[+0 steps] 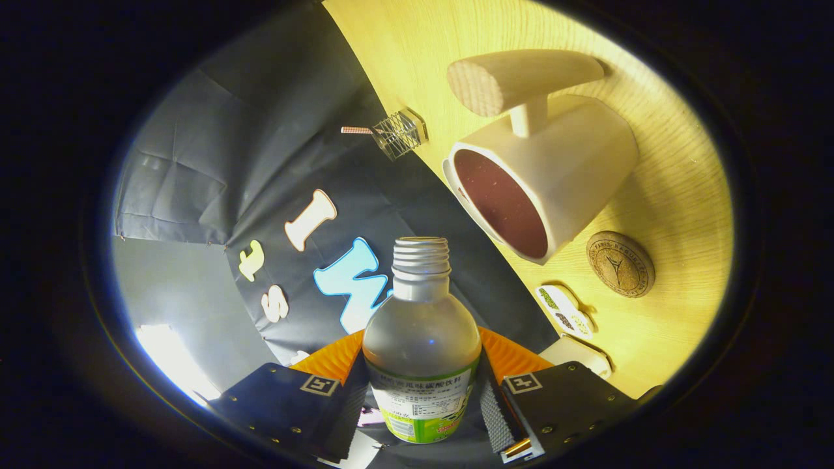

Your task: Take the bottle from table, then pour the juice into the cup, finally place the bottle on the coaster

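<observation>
My gripper (422, 397) is shut on a clear plastic bottle (421, 326) with a green label and no cap; both fingers press its sides. The view is rolled over, so the wooden table (677, 195) stands beside the bottle. Beyond the bottle's open neck (421, 255) is the white cup (554, 176), with dark red juice (502, 203) inside and a thick wooden handle (521, 78). The neck is apart from the cup's rim. A round cork coaster (620, 264) lies on the table just past the cup.
A small wire holder (399, 133) with a thin stick in it stands at the table's far edge. Two small white objects (564, 309) lie on the table near my right finger. The black cloth wall fills the space behind the bottle.
</observation>
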The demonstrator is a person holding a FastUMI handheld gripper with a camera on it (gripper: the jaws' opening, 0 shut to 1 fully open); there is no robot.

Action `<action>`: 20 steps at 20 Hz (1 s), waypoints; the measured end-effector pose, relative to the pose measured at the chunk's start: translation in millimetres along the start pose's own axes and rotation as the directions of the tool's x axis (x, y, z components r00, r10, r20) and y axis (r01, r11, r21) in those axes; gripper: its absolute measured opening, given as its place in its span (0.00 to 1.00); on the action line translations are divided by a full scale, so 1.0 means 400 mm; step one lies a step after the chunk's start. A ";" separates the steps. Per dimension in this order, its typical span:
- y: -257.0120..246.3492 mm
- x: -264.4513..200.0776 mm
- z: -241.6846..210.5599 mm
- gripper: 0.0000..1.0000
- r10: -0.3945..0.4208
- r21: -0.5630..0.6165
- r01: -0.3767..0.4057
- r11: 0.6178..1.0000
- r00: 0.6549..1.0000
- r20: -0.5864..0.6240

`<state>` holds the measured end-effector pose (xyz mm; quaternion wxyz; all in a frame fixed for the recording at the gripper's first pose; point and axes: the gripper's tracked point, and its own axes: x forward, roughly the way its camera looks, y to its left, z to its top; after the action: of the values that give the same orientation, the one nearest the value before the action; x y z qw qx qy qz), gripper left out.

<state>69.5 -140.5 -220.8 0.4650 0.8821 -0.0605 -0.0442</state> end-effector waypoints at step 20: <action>-0.053 -0.031 -0.007 0.77 -0.088 -0.378 0.072 0.923 0.996 -0.026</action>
<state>58.9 -124.5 -236.5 0.6246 0.7790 -0.0051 -0.0552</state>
